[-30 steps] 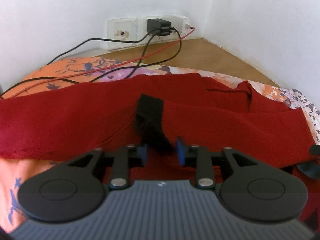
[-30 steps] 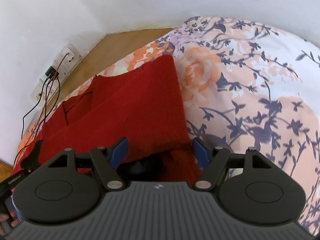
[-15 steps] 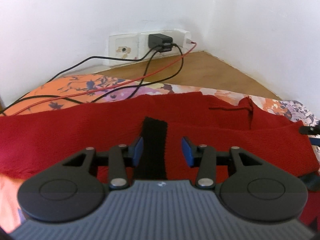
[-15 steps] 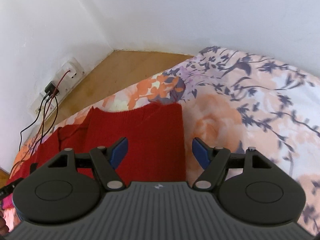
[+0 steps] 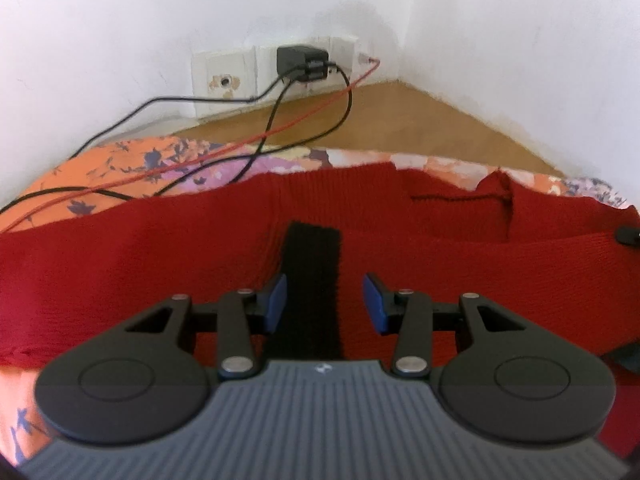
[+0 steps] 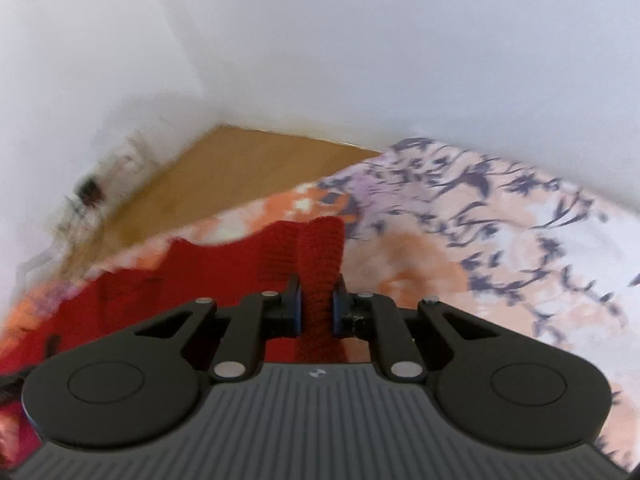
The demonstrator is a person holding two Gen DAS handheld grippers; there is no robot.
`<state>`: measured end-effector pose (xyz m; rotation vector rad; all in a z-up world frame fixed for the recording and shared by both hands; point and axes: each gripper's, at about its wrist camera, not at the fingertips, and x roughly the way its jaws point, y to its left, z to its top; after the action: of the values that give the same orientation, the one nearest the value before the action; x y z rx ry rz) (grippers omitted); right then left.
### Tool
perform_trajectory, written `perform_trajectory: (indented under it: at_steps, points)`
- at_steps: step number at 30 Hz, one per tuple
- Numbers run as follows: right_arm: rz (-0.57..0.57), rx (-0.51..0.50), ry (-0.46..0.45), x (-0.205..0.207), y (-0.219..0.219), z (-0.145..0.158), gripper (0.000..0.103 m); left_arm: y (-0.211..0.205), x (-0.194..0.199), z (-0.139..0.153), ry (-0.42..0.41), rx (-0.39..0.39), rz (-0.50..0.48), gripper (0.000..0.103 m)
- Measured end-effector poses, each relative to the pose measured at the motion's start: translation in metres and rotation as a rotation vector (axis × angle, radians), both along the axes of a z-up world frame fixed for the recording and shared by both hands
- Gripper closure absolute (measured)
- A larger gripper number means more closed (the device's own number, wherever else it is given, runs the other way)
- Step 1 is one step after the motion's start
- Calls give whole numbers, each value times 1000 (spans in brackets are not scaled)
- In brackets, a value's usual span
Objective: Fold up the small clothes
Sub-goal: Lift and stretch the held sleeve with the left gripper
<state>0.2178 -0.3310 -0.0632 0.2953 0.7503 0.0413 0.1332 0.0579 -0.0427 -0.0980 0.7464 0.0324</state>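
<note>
A red knitted garment (image 5: 160, 240) lies spread across a floral bedsheet (image 5: 120, 160), with a black band (image 5: 314, 264) running down its middle. My left gripper (image 5: 325, 304) hovers over that band, jaws open, nothing clamped between them. In the right wrist view, my right gripper (image 6: 317, 307) is shut on a bunched fold of the red garment (image 6: 320, 252) near its right edge, and the fold rises up between the fingers. The rest of the red garment (image 6: 132, 292) trails off to the left.
A wall socket with a black charger (image 5: 302, 62) sits at the room corner; black and red cables (image 5: 256, 140) run from it across the bedsheet's far edge. Wooden floor (image 5: 400, 128) lies beyond the bed. White walls close in on both sides. Floral sheet (image 6: 500, 248) extends right.
My right gripper went from open over the garment's right edge to shut on a fold of it. My left gripper opened wider over the black band and drew back slightly.
</note>
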Motion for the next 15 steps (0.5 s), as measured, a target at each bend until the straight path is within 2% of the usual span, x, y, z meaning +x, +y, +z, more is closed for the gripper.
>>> perform_trajectory:
  at_steps: [4, 9, 11, 13, 15]
  points:
    - [-31, -66, 61, 15, 8, -19, 89, 0, 5, -9, 19, 28, 4, 58]
    - [-34, -76, 58, 18, 11, -22, 86, 7, 4, -10, 25, -11, 11, 56]
    - [-34, -56, 65, 17, 5, -20, 75, 8, 2, -7, 29, -15, 9, 58]
    - [-49, -31, 63, 11, 2, -17, 55, 10, -2, -3, 31, -23, 16, 58]
    - [-62, -17, 53, 4, 0, -11, 49, 14, -5, 3, 30, -31, 22, 58]
